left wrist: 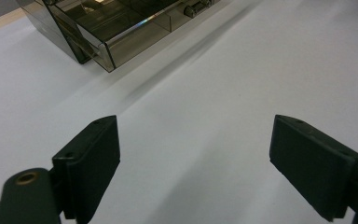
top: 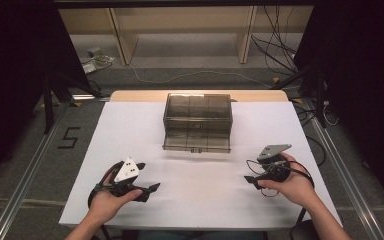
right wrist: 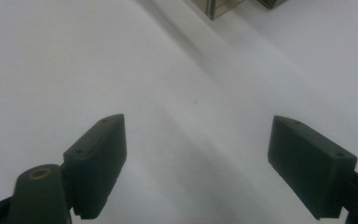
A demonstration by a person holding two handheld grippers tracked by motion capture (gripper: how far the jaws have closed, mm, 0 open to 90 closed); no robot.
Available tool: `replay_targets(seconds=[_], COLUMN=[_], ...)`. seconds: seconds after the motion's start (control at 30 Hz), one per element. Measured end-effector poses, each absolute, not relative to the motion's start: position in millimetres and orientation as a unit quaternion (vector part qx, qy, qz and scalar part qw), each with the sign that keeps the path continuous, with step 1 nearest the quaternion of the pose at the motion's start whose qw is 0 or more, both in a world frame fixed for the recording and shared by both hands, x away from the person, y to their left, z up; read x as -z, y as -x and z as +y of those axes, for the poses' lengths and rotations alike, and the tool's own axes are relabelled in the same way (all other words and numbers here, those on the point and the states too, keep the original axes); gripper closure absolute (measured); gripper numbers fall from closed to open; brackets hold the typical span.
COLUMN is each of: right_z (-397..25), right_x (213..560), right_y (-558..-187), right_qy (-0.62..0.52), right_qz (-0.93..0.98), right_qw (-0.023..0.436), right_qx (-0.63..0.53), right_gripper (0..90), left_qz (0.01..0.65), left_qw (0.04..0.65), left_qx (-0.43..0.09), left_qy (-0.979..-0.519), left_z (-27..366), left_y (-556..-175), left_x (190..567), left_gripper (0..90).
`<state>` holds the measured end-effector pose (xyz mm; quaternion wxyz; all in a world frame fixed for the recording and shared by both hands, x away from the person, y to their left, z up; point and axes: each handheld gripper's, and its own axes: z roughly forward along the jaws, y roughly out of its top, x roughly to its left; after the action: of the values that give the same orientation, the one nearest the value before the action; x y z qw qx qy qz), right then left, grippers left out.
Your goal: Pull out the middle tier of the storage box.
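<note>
From the high view, a smoky, see-through plastic organizer box point(top: 197, 121) is sitting toward the far middle of the white table point(top: 130, 130), its lid standing up at the back and its divided compartments lying open toward the person. The left gripper point(top: 150, 190) is resting low on the near left of the table, gripped by the left hand point(top: 107, 200), while the right gripper point(top: 250, 180) is sitting at the near right in the right hand point(top: 290, 185) — both are well apart from the box and pointing inward toward each other. In the left gripper view, the two black jaws are standing wide apart with nothing between them but bare white surface; the box point(left wrist: 116, 28) is showing at the upper left, its corner and inner dividers in sight. In the right gripper view, the jaws are likewise spread wide and gripping nothing — a small corner of the box point(right wrist: 219, 7) is peeking in at the top edge.
</note>
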<state>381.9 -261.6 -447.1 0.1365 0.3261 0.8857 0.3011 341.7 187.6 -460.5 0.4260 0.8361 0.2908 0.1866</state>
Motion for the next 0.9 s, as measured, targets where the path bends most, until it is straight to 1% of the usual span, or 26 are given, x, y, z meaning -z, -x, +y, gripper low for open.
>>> replay_targets(seconds=[0.4, 0.9], right_z=[-272, -277], right_x=[452, 449], right_y=[-366, -366], right_qy=[-0.341, -0.339], right_qz=[0.883, 0.882], right_qw=[0.139, 0.147], right_qx=[-0.292, -0.292], right_gripper=[21.7, 22.8], left_qz=[0.288, 0.286], left_qw=[0.43, 0.431], left_qx=[-0.183, -0.181], left_qy=[-0.836, -0.836], left_z=[188, 188], left_y=[-341, -341], left_x=[461, 460], left_gripper=[16.1, 16.1])
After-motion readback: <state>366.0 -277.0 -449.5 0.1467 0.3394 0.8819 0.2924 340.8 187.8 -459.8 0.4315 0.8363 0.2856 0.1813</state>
